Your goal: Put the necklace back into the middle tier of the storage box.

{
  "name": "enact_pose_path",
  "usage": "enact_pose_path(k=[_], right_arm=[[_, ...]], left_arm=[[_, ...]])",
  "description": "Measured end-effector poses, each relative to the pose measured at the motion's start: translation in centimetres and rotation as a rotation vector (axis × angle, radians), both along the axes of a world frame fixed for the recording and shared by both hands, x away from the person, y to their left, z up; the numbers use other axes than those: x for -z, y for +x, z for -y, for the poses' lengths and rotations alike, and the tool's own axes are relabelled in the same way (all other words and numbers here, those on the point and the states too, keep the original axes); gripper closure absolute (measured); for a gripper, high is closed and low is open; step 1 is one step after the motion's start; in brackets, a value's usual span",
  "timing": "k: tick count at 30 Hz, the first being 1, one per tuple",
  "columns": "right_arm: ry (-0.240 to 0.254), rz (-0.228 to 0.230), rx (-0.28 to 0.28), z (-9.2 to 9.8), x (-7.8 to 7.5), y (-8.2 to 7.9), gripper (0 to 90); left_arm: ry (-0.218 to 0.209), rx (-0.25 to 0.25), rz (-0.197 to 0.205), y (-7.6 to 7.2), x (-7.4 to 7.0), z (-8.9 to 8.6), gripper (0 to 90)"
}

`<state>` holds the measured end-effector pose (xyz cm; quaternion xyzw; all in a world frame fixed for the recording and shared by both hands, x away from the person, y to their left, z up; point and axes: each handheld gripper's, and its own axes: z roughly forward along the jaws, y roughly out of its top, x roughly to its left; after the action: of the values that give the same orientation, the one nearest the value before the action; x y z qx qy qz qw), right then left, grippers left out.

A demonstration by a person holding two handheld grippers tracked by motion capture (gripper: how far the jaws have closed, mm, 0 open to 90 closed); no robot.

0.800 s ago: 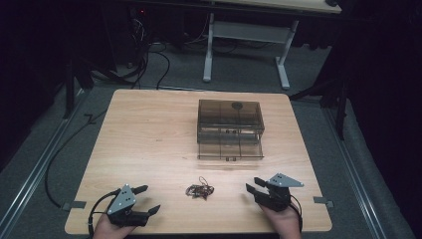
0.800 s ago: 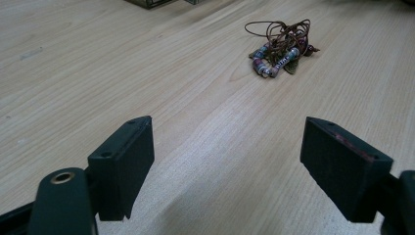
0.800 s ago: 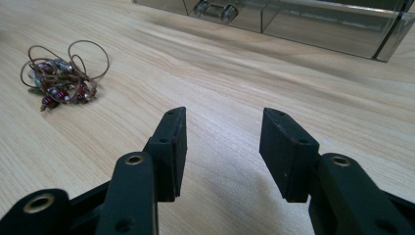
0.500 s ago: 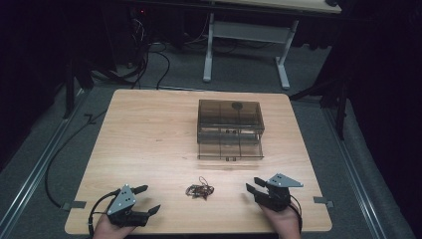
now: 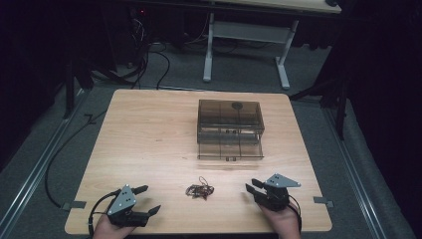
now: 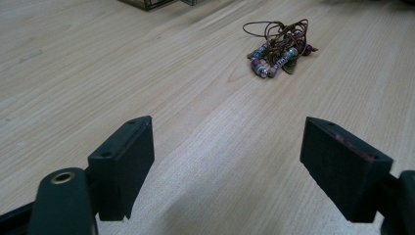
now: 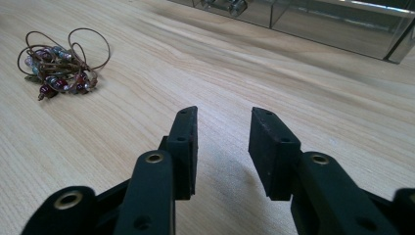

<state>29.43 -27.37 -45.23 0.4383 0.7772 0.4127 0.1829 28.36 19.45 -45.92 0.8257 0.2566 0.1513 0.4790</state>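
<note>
One beaded cord necklace (image 5: pixel 199 190) lies in a loose tangle on the tabletop (image 5: pixel 144 139), near its near edge and about midway between the two tools, touching neither. Lying bunched like that, it probably offers a single clump to pinch rather than a strand to chase. The left tool (image 5: pixel 148 199) rests low at the near left corner with its jaws spread wide and nothing between them; in the left gripper view the necklace (image 6: pixel 279 49) sits ahead and to the right. The right tool (image 5: pixel 252 184) sits at the near right, its jaws parted more narrowly, also empty, with the necklace (image 7: pixel 58 66) off to its left. Farther back stands one smoky clear drawer box (image 5: pixel 230 128), its lower drawer pulled out toward the near side, likely ready to receive the necklace. Two tools, one necklace, one box.
</note>
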Motion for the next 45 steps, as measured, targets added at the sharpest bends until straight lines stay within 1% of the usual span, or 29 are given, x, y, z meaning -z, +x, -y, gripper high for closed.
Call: enact_pose_path(k=[3, 4, 5, 6, 7, 8, 12, 13, 14, 15, 16, 18, 19, 20, 23, 26, 28, 29, 31, 32, 33, 37, 38, 39, 41, 42, 43, 44, 45], right_arm=[[-0.007, -0.005, -0.016, -0.4, -0.2, 0.0, 67.1], [0.004, -0.012, -0.026, -0.6, -0.3, 0.1, 67.8], [0.002, -0.020, -0.058, -1.5, -0.6, 0.2, 70.0], [-0.009, -0.024, -0.066, -2.0, -0.7, 0.3, 71.4], [-0.009, -0.024, -0.066, -2.0, -0.7, 0.3, 71.4], [-0.024, -0.029, -0.081, -2.6, -0.7, 0.4, 73.3], [-0.029, -0.058, -0.123, -4.9, -0.7, 1.3, 83.6], [-0.048, -0.063, -0.145, -6.2, -0.7, 1.7, 88.0], [-0.054, -0.066, -0.154, -6.8, -0.7, 1.9, 90.0], [-0.054, -0.066, -0.154, -6.8, -0.7, 1.9, 90.0], [-0.057, -0.074, -0.165, -7.4, -0.6, 2.1, 90.0], [-0.087, -0.079, -0.182, -8.6, -0.5, 2.5, 90.0], [-0.104, -0.084, -0.197, -9.7, -0.4, 2.9, 90.0], [-0.104, -0.084, -0.197, -9.7, -0.4, 2.9, 90.0], [-0.110, -0.092, -0.210, -11.2, -0.1, 3.7, 90.0], [-0.119, -0.097, -0.218, -11.6, 0.0, 4.0, 90.0], [-0.122, -0.107, -0.241, -11.7, 0.1, 3.5, 90.0], [-0.122, -0.107, -0.241, -11.7, 0.1, 3.5, 90.0], [-0.124, -0.106, -0.266, -11.7, 0.1, 2.4, 90.0], [-0.124, -0.106, -0.266, -11.7, 0.1, 2.4, 90.0], [-0.114, -0.107, -0.283, -11.7, 0.1, 1.6, 90.0], [-0.079, -0.121, -0.332, -12.2, 0.3, 0.1, 90.0], [-0.075, -0.129, -0.332, -12.3, 0.3, -0.2, 89.6], [-0.075, -0.126, -0.322, -12.2, 0.2, -0.2, 88.7], [-0.052, -0.120, -0.295, -11.8, -0.2, -0.2, 86.1], [-0.049, -0.114, -0.279, -11.6, -0.5, -0.1, 84.3], [-0.049, -0.114, -0.279, -11.6, -0.5, -0.1, 84.3], [-0.027, -0.119, -0.260, -11.5, -0.9, 0.1, 77.7], [-0.011, -0.124, -0.258, -11.5, -1.0, 0.2, 73.3]], left_arm=[[-0.003, -0.006, 0.001, 0.0, 0.0, 0.0, 20.8], [-0.004, -0.009, 0.003, 0.0, 0.0, 0.0, 20.8], [-0.004, -0.011, 0.003, 0.0, 0.0, 0.0, 20.8], [-0.006, -0.012, 0.004, -0.1, 0.0, 0.0, 20.8], [-0.006, -0.012, 0.004, -0.1, 0.0, 0.0, 20.8], [-0.008, -0.013, 0.005, -0.1, 0.0, -0.1, 20.8], [-0.009, -0.012, 0.005, -0.1, 0.0, -0.1, 20.8], [-0.009, -0.011, 0.005, -0.1, 0.0, -0.1, 20.8], [-0.008, -0.011, 0.006, -0.1, 0.0, -0.1, 20.8], [-0.008, -0.011, 0.006, -0.1, 0.0, -0.1, 20.8], [-0.008, -0.010, 0.006, 0.0, 0.0, -0.1, 20.8], [-0.007, -0.008, 0.005, -0.1, 0.0, -0.1, 20.9], [-0.008, -0.007, 0.004, 0.0, 0.0, -0.1, 20.9], [-0.007, -0.006, 0.004, 0.0, 0.0, -0.1, 20.9], [-0.006, -0.003, 0.004, -0.1, 0.0, -0.1, 20.9], [-0.008, -0.003, 0.003, -0.1, 0.0, -0.1, 20.9], [-0.008, -0.001, 0.001, -0.1, 0.0, -0.1, 20.9], [-0.008, -0.001, 0.001, -0.1, 0.0, -0.1, 20.9], [-0.004, 0.002, -0.001, 0.0, 0.0, 0.0, 20.9], [-0.004, 0.002, -0.001, 0.0, 0.0, 0.0, 20.9], [-0.004, 0.001, 0.000, 0.0, 0.0, 0.0, 20.9], [-0.003, 0.000, -0.001, 0.0, 0.0, 0.0, 20.9], [-0.003, 0.000, -0.001, 0.0, 0.0, 0.0, 20.9], [-0.003, 0.000, -0.001, 0.0, 0.0, 0.0, 20.9], [-0.001, 0.001, -0.001, 0.0, 0.0, 0.0, 20.9], [-0.001, 0.001, -0.001, 0.0, 0.0, 0.0, 20.9], [-0.001, 0.001, -0.001, 0.0, 0.0, 0.0, 21.0], [0.000, 0.002, -0.001, 0.0, 0.0, 0.0, 21.0], [0.000, 0.002, -0.001, 0.0, 0.0, 0.0, 20.9]])
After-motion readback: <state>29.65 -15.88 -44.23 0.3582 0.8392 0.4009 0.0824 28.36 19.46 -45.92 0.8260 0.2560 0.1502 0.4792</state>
